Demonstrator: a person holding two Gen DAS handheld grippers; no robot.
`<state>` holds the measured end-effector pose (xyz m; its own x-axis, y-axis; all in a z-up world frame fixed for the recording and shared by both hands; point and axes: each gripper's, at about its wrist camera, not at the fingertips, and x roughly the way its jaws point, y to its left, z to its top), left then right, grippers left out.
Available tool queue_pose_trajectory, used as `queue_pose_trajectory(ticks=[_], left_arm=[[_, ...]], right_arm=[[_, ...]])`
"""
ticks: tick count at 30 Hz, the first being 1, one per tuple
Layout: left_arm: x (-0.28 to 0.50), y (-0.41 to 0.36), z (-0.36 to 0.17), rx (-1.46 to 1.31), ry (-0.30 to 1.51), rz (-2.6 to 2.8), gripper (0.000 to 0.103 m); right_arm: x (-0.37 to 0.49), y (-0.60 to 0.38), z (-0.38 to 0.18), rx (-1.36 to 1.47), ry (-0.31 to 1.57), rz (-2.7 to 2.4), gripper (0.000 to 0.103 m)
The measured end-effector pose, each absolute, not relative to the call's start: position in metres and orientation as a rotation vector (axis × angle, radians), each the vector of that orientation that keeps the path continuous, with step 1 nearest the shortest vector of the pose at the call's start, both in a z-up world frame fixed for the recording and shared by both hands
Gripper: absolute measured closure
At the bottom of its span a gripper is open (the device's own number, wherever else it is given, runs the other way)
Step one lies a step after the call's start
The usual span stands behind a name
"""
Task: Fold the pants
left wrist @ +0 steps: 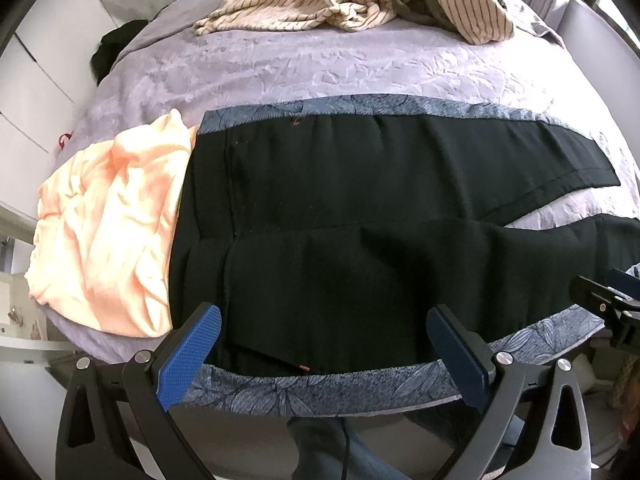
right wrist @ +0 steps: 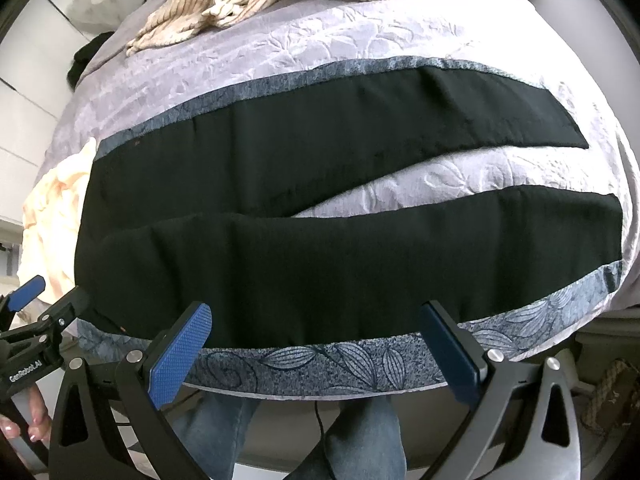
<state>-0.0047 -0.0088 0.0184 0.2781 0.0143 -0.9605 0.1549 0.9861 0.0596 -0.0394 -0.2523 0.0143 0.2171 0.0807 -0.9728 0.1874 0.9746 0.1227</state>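
My black pants (left wrist: 340, 216) lie flat across the middle of the frame on the blue leaf-patterned mat (right wrist: 320, 364). Their long axis runs left to right: waist at the left beside a peach garment (left wrist: 108, 232), both legs pointing right and splayed apart. My left claw (left wrist: 324, 344) and right claw (right wrist: 316, 344) are both spread wide at the near edge, gripping nothing.

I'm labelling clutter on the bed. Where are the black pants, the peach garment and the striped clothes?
black pants (right wrist: 320, 272): right wrist view, on the nearer leg.
peach garment (left wrist: 104, 224): left wrist view, on its crumpled middle.
striped clothes (left wrist: 288, 0): left wrist view, on the heap's left part.
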Motion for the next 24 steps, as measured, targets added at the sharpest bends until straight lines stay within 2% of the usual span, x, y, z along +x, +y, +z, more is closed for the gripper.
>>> queue_pose_trajectory(ticks=[9,14,16,18,19,24], left_arm=[[-0.010,-0.003,0.008,0.139,1.310,-0.088,0.000],[-0.018,0.030,-0.007,-0.001,1.329,-0.076,0.000],[-0.024,0.043,-0.015,-0.038,1.330,-0.085,0.000],[-0.035,0.062,-0.027,-0.098,1.341,-0.124,0.000],[-0.039,0.066,-0.031,-0.120,1.349,-0.136,0.000],[-0.064,0.099,-0.070,-0.322,1.449,-0.220,0.000]], right_arm=[[-0.044,-0.252,0.010,0.253,1.357,-0.063,0.000],[-0.059,-0.261,-0.011,0.468,1.358,0.089,0.000],[-0.070,-0.268,-0.027,0.616,1.373,0.206,0.005],[-0.085,-0.276,-0.049,0.770,1.407,0.289,0.023],[-0.090,-0.279,-0.057,0.818,1.417,0.305,0.026],[-0.113,-0.291,-0.106,1.072,1.467,0.306,0.026]])
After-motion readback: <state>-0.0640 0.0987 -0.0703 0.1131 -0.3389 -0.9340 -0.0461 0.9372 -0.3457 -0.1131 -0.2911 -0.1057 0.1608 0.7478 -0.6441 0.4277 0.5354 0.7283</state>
